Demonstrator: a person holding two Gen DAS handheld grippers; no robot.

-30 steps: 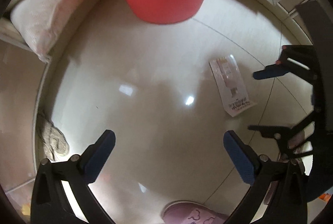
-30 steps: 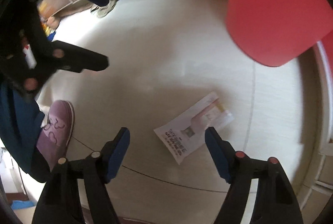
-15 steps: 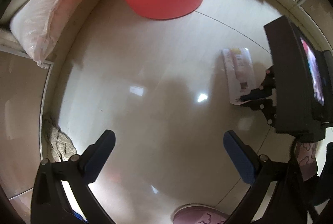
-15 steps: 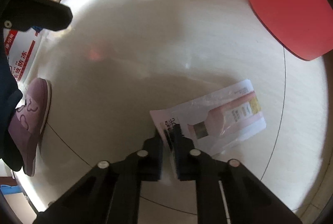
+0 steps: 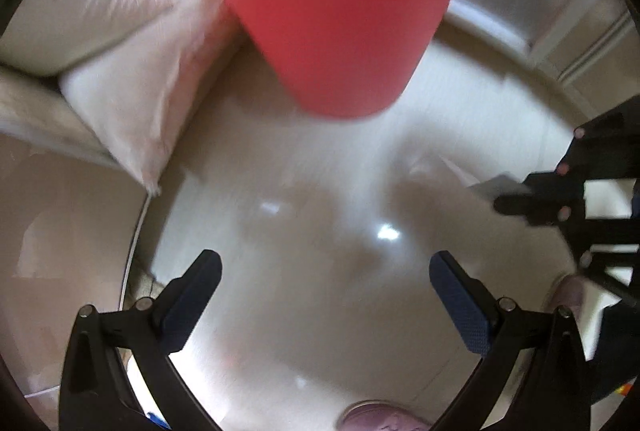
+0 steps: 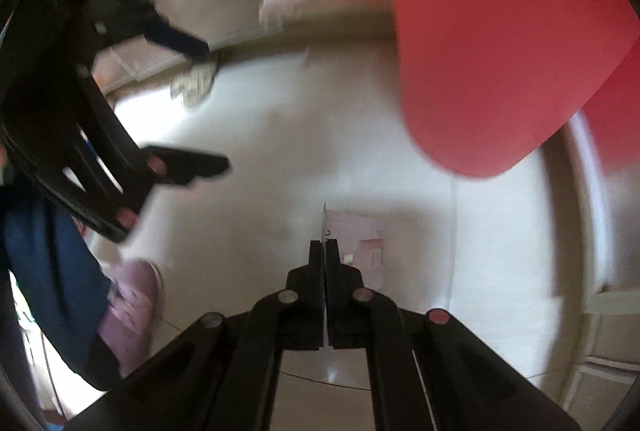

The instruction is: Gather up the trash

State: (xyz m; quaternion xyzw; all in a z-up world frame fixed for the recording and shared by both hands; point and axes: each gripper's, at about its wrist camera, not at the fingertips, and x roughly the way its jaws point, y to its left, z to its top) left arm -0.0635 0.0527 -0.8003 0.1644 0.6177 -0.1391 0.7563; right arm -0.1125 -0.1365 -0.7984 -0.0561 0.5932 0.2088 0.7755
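The right gripper (image 6: 325, 251) was seen clamped tight on a flat printed packet (image 6: 360, 243), its jaws pressed together with the thin edge of the packet sticking up between them and the rest hanging off to the right, lifted above the pale floor (image 6: 280, 159). The left gripper (image 5: 325, 283) was held wide apart with nothing between its blue pads (image 5: 460, 307), pointed down at the floor. A big red bin (image 5: 332, 3) was parked just ahead of both, but its inside couldn't be made out. A purple slipper (image 6: 128, 307) was caught at the lower left of the right wrist view.
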